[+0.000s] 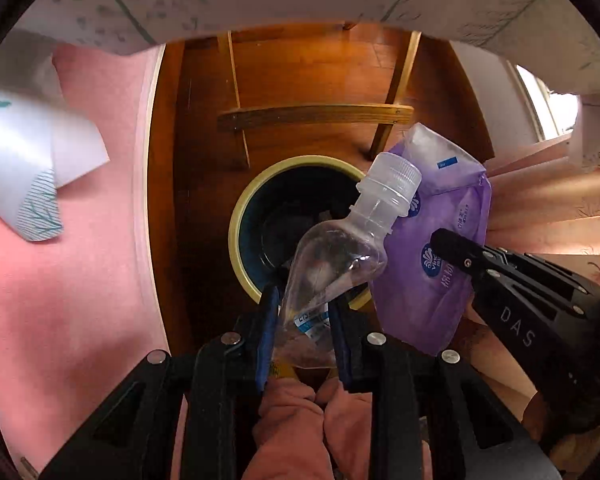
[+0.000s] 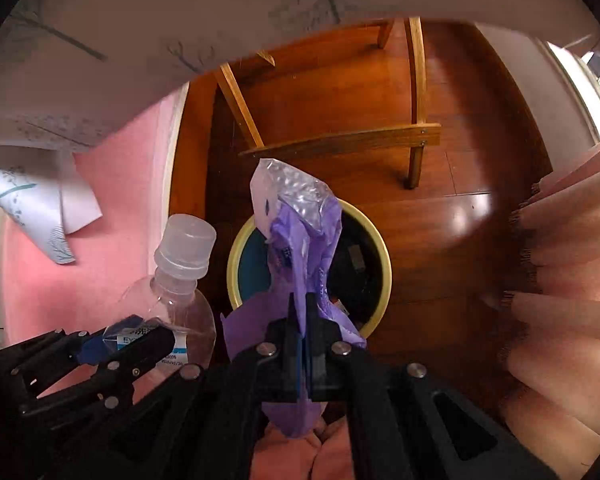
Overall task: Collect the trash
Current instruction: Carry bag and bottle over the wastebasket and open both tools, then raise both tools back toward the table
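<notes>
My left gripper (image 1: pixel 304 304) is shut on a crushed clear plastic bottle (image 1: pixel 340 252) with a clear cap, held above the round yellow-rimmed trash bin (image 1: pixel 236 236) on the wooden floor. My right gripper (image 2: pixel 300 308) is shut on a purple tissue wrapper (image 2: pixel 300 240), held over the same bin (image 2: pixel 384 264). The wrapper (image 1: pixel 440 240) and right gripper (image 1: pixel 452 248) show at the right of the left wrist view. The bottle (image 2: pixel 172 300) and left gripper (image 2: pixel 140 336) show at the lower left of the right wrist view.
A wooden chair frame (image 1: pixel 316 114) stands just beyond the bin. A pink wall (image 1: pixel 80 280) is on the left, with a white patterned cloth (image 1: pixel 28 168) hanging. A tablecloth edge (image 2: pixel 140 40) overhangs at the top. Pink fabric folds (image 2: pixel 560 300) are on the right.
</notes>
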Demonstrator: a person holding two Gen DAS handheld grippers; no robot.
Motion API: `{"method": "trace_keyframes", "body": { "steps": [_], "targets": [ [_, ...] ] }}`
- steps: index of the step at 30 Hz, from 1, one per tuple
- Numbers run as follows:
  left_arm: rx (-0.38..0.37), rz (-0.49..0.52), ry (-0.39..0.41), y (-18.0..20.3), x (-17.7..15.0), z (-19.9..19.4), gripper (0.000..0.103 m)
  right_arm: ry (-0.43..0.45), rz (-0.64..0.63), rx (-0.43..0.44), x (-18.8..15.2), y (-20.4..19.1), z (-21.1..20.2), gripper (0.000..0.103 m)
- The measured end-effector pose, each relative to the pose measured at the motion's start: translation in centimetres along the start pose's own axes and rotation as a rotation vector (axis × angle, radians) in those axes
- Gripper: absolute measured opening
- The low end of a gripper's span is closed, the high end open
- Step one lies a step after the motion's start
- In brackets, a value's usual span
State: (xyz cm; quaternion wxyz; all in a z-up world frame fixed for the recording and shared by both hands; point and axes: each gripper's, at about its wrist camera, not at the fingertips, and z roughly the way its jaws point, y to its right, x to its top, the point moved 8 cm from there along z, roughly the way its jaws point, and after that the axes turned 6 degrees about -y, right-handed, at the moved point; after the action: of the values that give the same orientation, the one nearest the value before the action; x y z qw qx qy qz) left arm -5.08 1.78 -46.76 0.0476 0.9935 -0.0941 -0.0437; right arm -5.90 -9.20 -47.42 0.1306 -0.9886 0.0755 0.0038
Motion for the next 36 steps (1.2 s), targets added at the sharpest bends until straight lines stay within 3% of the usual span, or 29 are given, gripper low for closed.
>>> {"method": "trace_keyframes", "body": {
  "steps": [2,5,7,8,10,12,13,22,36],
  "targets": [
    [0.028,-0.017,-0.005,-0.7,0.4,2.4,0.024,-0.023,-0.005,0.001,-0.2,0.4,3.1,0.001],
    [0.040,-0.032,0.004,-1.4,1.2,4.2,0.034,-0.049,-0.006,0.014,-0.3,0.9,6.4,0.001],
    [0.047,-0.038,0.003,-2.0,1.5,4.9,0.074,-0.064,0.008,0.022,-0.5,1.4,8.0,0.001],
    [0.066,-0.046,0.006,-2.3,1.6,5.0,0.078,-0.072,0.016,0.028,-0.5,1.6,8.4,0.002],
    [0.068,-0.065,0.012,-2.6,2.1,4.6,0.087,-0.086,0.042,0.043,-0.3,2.0,8.7,0.014],
    [0.057,-0.083,0.024,-3.1,2.0,3.8,0.094,-0.089,0.054,0.052,-0.3,1.9,8.4,0.053],
    [0.059,-0.086,0.034,-3.4,2.0,3.6,0.099,-0.078,0.053,0.058,-0.2,1.8,8.0,0.059],
    [0.080,-0.076,0.090,-4.0,0.4,-3.1,0.100,0.003,0.038,0.059,-0.1,1.1,0.5,0.061],
    [0.081,0.038,0.253,-2.4,-1.8,-22.5,0.100,0.158,0.035,0.058,-3.2,-1.9,-18.9,0.062]
  ]
}}
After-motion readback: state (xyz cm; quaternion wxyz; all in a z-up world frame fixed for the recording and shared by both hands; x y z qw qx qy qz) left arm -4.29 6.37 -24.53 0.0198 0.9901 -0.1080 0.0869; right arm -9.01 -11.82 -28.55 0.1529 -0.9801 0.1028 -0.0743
